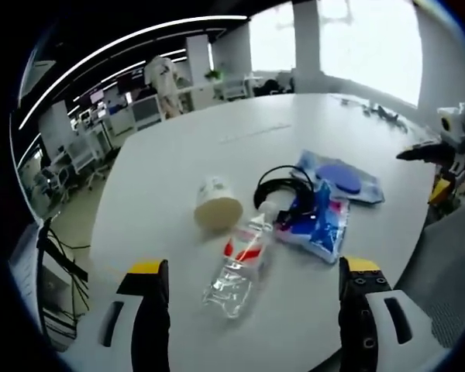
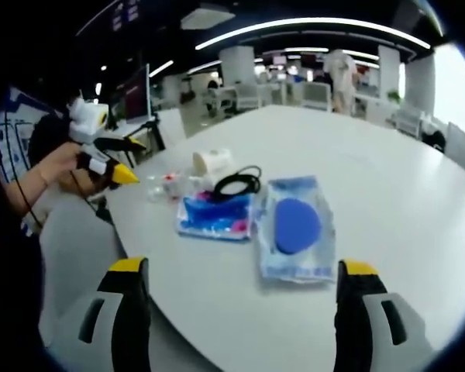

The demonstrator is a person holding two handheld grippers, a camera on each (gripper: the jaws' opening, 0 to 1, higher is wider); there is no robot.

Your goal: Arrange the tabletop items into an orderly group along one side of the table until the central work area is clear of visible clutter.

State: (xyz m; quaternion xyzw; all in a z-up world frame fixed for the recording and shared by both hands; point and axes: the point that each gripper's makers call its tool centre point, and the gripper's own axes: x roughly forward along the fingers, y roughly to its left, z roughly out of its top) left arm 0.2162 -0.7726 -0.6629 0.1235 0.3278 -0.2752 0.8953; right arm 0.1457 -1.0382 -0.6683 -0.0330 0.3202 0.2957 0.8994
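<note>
Ideally, both tongs (image 1: 253,310), now spread empty, close squarely around the clear plastic bottle (image 1: 240,267) beside the white paper cup (image 1: 217,204).

I take the water bottle (image 1: 238,267) as my landmark in the left gripper view: it lies on its side on the table (image 1: 178,155), just ahead of my open jaws. The paper cup (image 1: 217,204), also tipped over, lies just beyond it to the left. The coiled cable (image 1: 277,184) sits beyond the bottle's cap, to the right, partly on a flat pouch (image 1: 319,223) that touches the bottle there. A second pouch (image 1: 342,177) (holding a round disc) lies behind the first, farther right of the bottle.
</note>
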